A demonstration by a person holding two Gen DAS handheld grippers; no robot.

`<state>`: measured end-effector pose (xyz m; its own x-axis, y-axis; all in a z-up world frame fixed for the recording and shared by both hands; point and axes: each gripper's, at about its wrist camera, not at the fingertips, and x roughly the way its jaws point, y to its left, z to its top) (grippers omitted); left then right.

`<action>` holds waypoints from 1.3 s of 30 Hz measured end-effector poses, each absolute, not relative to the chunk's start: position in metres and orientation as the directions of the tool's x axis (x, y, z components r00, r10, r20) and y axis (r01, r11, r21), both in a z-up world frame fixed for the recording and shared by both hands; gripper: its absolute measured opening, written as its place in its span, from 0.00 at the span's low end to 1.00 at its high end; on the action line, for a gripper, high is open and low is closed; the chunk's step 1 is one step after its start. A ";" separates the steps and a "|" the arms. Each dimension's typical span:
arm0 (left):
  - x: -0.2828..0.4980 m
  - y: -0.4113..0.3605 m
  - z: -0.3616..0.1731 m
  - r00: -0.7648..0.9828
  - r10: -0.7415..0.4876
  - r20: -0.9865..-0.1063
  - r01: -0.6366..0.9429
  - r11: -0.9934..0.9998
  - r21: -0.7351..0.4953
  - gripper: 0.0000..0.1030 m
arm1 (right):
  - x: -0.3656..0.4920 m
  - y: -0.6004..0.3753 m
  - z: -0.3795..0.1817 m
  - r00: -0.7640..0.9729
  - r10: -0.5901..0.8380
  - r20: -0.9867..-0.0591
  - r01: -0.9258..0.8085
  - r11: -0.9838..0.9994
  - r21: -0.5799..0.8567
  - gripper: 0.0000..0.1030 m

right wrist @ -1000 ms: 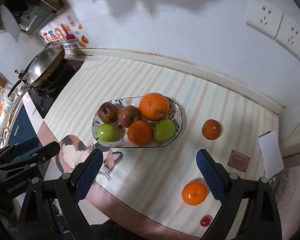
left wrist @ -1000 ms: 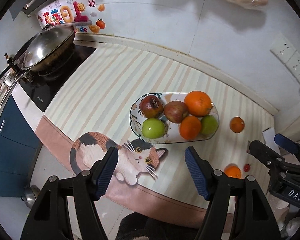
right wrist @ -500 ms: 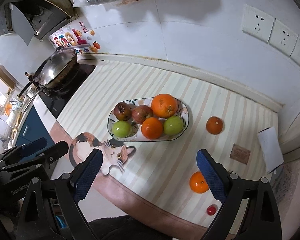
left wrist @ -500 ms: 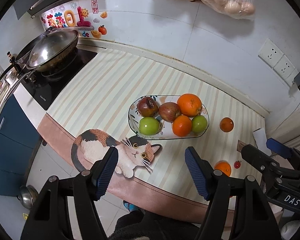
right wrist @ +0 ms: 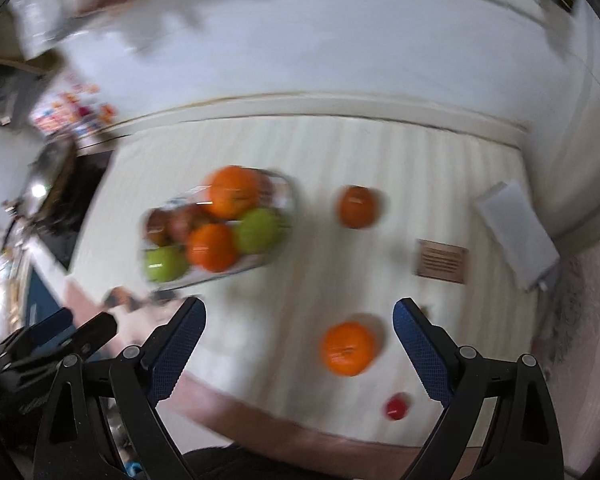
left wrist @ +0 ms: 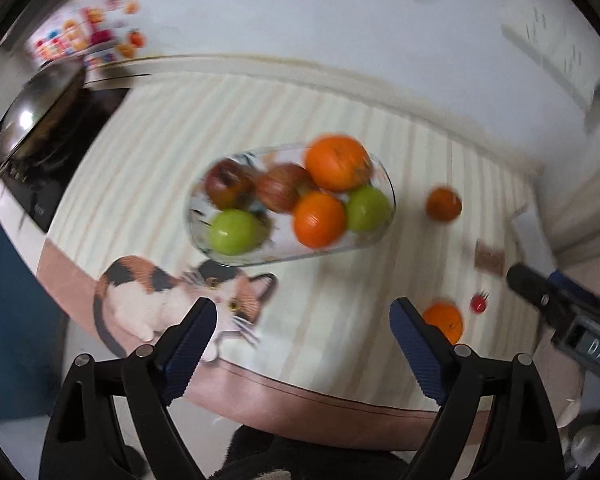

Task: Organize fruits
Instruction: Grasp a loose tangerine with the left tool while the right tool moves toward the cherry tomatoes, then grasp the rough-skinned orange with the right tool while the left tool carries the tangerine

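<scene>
Orange tangerine near the counter's front edge, framed by the spread, empty right claw, could be knocked off if approached hastily; left claw likewise spread.

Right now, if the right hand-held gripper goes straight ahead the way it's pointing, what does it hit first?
Probably the loose orange on the striped mat. It lies just ahead of the right hand-held gripper, between its open fingers and slightly right of centre. The picture is blurred and depth is unclear, so it might meet bare mat beside it.
</scene>
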<state>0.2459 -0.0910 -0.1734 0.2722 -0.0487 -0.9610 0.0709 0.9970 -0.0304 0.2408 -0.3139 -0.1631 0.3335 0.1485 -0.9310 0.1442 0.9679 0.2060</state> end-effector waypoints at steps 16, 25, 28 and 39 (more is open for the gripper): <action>0.264 -0.252 -0.311 -0.119 -0.144 -0.982 0.364 0.914 -0.179 0.86 | 0.216 -0.438 -0.289 0.165 0.127 -0.978 0.444 0.876 0.189 0.74; 0.258 -0.252 -0.319 -0.053 -0.080 -0.995 0.412 0.906 -0.095 0.59 | 0.223 -0.450 -0.295 0.157 0.151 -0.976 0.452 0.867 0.207 0.74; 0.267 -0.218 -0.313 -0.037 -0.064 -0.997 0.347 0.935 -0.073 0.59 | 0.244 -0.441 -0.288 0.183 0.209 -0.961 0.421 0.866 0.268 0.74; 0.290 -0.138 -0.323 -0.039 -0.034 -0.999 0.112 0.993 -0.038 0.59 | 0.374 -0.376 -0.304 0.208 0.325 -0.923 0.312 0.872 0.377 0.75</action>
